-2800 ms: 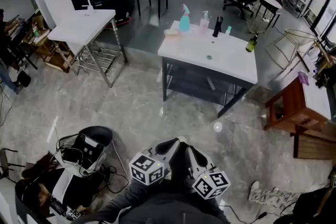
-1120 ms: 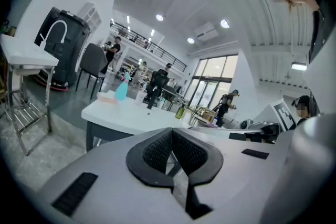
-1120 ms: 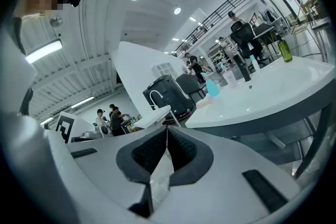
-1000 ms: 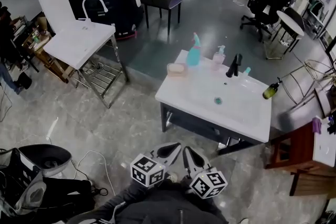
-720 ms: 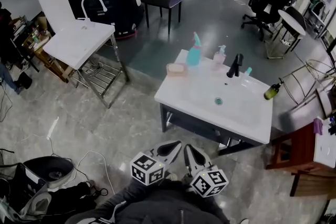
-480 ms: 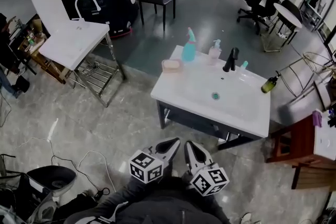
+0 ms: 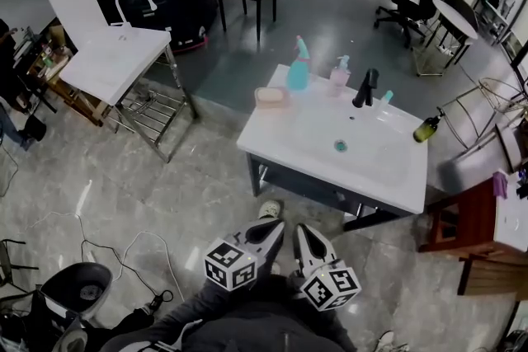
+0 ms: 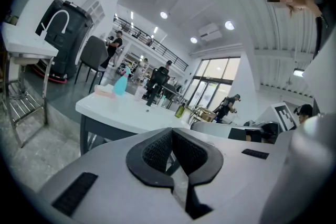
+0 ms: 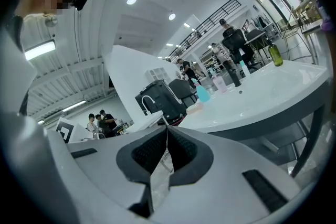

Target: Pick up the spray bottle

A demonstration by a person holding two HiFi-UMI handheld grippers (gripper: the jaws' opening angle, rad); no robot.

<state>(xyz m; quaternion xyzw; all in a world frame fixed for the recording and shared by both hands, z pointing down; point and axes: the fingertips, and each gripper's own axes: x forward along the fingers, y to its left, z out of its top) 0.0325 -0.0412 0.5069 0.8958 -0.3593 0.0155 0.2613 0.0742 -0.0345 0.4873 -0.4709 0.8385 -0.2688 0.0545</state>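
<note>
Two hand-held grippers, jaws together, empty

Grey floor (white sink table)

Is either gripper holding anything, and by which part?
Nothing. Both the left gripper and right gripper are shut and empty; the spray bottle stands untouched.

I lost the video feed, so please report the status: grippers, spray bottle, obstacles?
Left gripper and right gripper shut, empty. Spray bottle upright at far edge of sink table, untouched. Pink pump bottle close beside it.
</note>
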